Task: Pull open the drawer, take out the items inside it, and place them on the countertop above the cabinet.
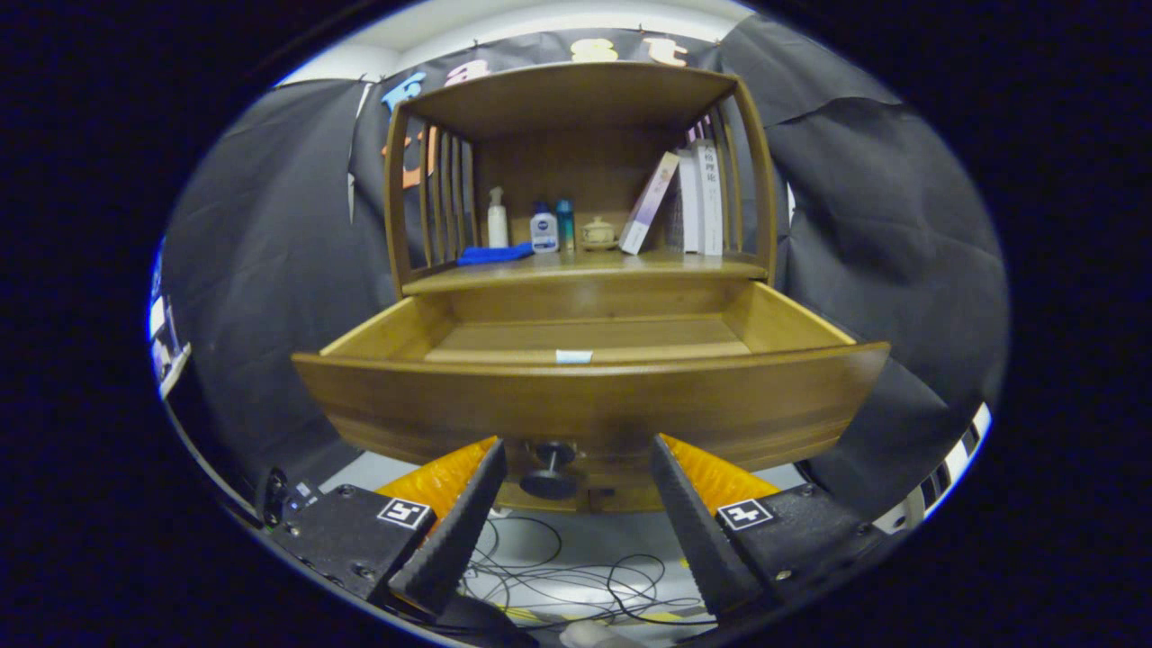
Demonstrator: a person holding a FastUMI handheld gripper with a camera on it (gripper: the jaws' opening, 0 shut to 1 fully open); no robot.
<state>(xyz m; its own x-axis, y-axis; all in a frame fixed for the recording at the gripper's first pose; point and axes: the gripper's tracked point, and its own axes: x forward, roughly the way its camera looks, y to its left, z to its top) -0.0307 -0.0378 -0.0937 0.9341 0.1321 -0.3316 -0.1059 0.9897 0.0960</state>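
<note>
I see a wooden cabinet [576,99] straight ahead at twelve o'clock, set against the booth's black cloth wall. Its upper part is an open shelf with slatted sides, and the board that forms the shelf floor is the countertop [585,266].

Below the countertop, the drawer [589,396] stands pulled well out toward me. Its curved front panel runs across my view from nine to three o'clock. The drawer floor that I can see is bare wood apart from a small pale tag [573,356] just behind the front panel at twelve o'clock.

My gripper [576,468] sits at six o'clock, below the drawer front. Its fingers are spread apart and hold nothing. The round dark knob [550,472] of the drawer lies between the fingertips, nearer the left finger, and I cannot tell if it touches it.

On the countertop, books [691,200] stand at one o'clock, the leftmost one leaning. A blue cloth [493,255] lies flat at eleven o'clock. Beside it stand a white bottle [497,218], a white and blue bottle [544,227] and a slim teal bottle [565,224]. A small lidded pot [598,234] rests just right of them.

Dark cables [576,576] loop on the pale floor at six o'clock, between the fingers.
</note>
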